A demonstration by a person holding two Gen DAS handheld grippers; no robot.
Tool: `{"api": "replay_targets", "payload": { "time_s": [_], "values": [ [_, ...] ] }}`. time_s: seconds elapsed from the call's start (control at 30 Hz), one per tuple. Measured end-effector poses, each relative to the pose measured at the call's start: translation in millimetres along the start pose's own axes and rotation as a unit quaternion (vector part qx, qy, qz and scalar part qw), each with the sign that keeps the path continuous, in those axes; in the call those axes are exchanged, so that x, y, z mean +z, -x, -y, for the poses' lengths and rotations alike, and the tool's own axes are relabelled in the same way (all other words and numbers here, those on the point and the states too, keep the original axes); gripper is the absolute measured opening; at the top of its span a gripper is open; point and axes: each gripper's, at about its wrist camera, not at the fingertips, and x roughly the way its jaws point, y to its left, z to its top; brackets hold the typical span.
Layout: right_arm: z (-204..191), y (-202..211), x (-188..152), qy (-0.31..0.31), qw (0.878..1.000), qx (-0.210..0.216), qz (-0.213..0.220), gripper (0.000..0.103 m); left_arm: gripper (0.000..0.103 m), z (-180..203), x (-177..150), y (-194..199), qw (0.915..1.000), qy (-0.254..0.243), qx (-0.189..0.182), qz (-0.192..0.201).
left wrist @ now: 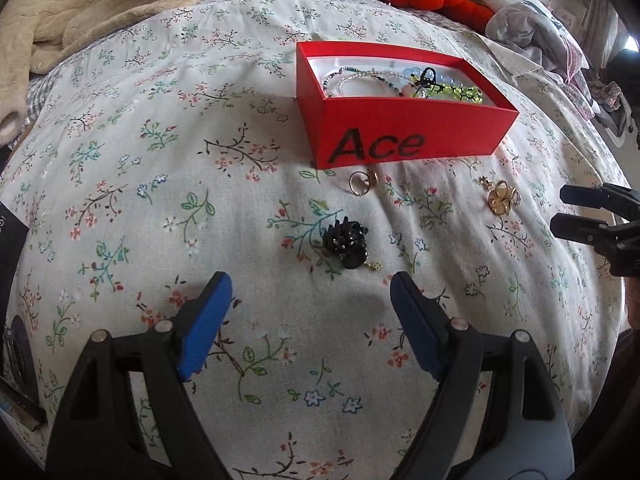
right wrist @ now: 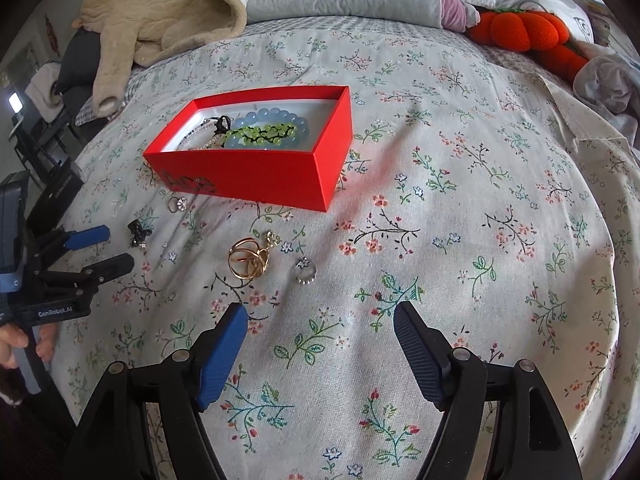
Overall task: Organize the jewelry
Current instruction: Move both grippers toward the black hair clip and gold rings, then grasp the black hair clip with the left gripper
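While both tools hover over the floral bedspread (left wrist: 168,184), each has its blue pads spread wide with nothing between them: the left tool (left wrist: 310,288) sits just short of a black beaded hair clip (left wrist: 346,246), and the right tool (right wrist: 320,316) sits just short of a small silver ring (right wrist: 306,272). A red box (left wrist: 400,136) marked "Ace" rests on the bed beyond them, holding a blue bead bracelet (right wrist: 266,118), a green bead bracelet (right wrist: 260,134) and thin chains. Loose on the bedspread near the box lie a gold ring (left wrist: 362,182) and a cluster of gold rings (right wrist: 248,262). An orange plush (right wrist: 520,32) lies by the pillows.
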Motion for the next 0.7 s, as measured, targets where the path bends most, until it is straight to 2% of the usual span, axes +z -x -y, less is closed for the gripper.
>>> {"api": "replay_targets", "payload": {
  "time_s": [0.13,0.23,0.7],
  "values": [
    [-6.3,-5.1,-0.4,0.008,1.0,0.0,-0.005,0.077,0.081,2.9,5.0,-2.9,0.9997,0.003,-0.025,-0.001],
    [-10.3,-7.2,0.0,0.013,1.0,0.001,-0.007,0.077,0.076,6.3,8.0,-5.3,0.9993,0.005,-0.036,-0.004],
    [-13.0,-9.6,-1.0,0.015,1.0,0.002,-0.011,0.077,0.038,10.2,17.4,-9.1,0.9995,0.012,-0.029,0.0]
  ]
}}
